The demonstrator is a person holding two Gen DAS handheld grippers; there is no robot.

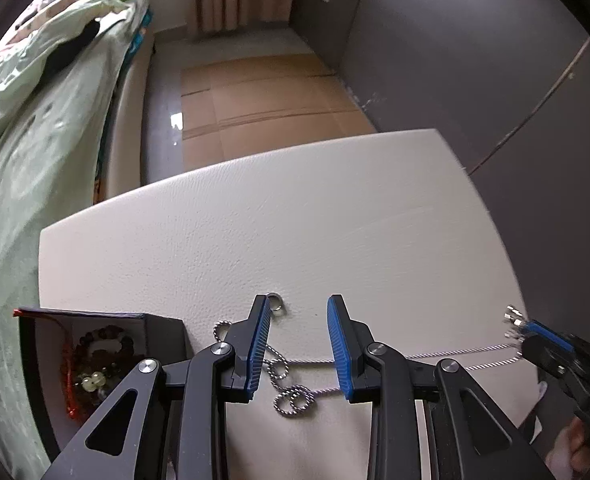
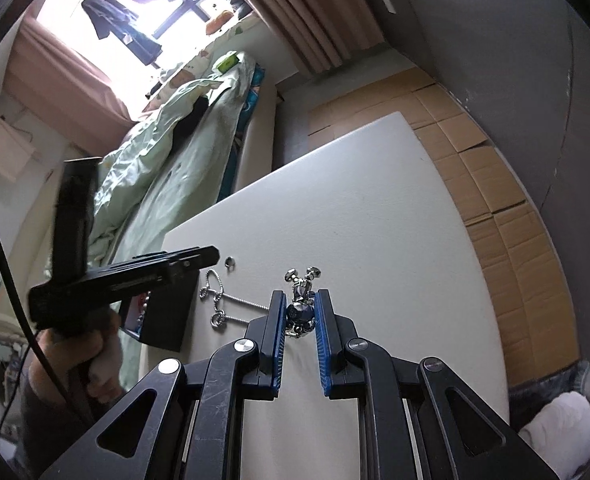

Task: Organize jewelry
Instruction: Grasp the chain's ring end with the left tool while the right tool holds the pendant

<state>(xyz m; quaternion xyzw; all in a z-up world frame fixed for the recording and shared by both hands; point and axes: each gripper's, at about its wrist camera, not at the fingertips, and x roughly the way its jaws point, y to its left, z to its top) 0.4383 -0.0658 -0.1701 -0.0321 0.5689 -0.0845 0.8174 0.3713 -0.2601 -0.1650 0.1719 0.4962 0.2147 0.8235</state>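
Above: right gripper (image 2: 299,312) clamping the necklace pendant (image 2: 299,314).
Left gripper (image 1: 299,344) hangs open over the chain (image 1: 291,398), beside the jewelry box (image 1: 95,356).

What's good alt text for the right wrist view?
The right tool is shut on the pendant of a silver necklace, whose chain trails left across a white table. To the left, the left tool hangs above a black jewelry box, with a small ring just beyond it.
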